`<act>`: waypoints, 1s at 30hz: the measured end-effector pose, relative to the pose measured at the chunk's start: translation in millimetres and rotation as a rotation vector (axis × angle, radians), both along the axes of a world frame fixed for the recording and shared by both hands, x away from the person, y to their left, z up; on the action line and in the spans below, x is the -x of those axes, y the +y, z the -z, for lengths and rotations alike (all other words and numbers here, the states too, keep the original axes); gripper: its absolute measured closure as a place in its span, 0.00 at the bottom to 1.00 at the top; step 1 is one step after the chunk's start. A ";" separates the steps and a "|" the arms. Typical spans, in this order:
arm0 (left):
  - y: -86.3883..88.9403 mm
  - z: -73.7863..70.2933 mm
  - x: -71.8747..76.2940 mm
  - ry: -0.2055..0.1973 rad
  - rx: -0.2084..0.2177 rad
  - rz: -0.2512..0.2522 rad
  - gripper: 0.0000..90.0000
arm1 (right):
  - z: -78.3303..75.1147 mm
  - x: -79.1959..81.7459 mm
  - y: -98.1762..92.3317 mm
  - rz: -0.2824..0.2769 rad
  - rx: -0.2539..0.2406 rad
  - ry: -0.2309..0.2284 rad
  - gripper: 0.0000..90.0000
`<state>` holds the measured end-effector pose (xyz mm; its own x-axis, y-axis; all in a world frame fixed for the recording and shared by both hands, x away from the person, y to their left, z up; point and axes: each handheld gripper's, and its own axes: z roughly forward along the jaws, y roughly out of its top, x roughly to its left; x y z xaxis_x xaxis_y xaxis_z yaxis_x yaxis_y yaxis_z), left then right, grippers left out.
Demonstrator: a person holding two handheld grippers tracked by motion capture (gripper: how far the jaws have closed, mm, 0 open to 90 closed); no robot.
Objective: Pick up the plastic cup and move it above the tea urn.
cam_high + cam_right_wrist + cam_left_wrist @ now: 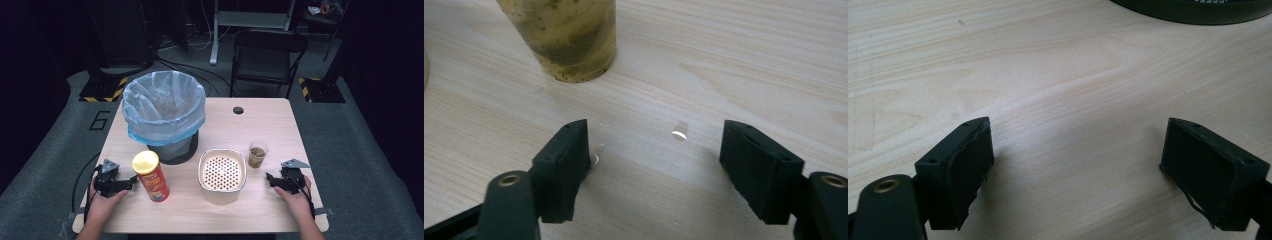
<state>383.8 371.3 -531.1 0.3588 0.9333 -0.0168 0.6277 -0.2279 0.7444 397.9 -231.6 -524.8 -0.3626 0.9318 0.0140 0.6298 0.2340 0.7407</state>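
High view: nothing started, by my judgement. Left gripper [131, 180] and right gripper [269, 177] rest near the bench's [270, 125] front edge, fingers spread, empty; cup [257, 154] and canister [150, 176] untouched.

We see a red chip can [151, 176] standing upright beside our cream perforated bowl [222, 176], a murky-filled clear cup [257, 154] just right of it.

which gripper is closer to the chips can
Left. The left gripper sits just to the left of the chips can, jaws open toward it. The right gripper is across the table, beyond the perforated container, near the cup.
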 end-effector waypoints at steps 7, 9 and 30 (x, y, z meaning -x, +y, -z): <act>-0.1 0.0 0.1 0.001 0.000 -0.001 0.15 | -3.3 2.2 0.7 -0.004 -0.021 0.022 0.42; -0.1 0.0 0.1 0.001 0.000 -0.001 0.14 | -3.9 2.1 0.9 -0.011 -0.022 0.025 0.45; -0.3 -0.3 0.4 0.001 -0.006 -0.005 0.14 | -34.7 15.2 6.0 -0.051 -0.049 0.010 0.53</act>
<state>383.4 371.0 -530.7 0.3538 0.9352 -0.0121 0.6300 -0.2287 0.7421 382.7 -225.6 -490.1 -0.4090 0.9104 0.0626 0.6253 0.2296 0.7459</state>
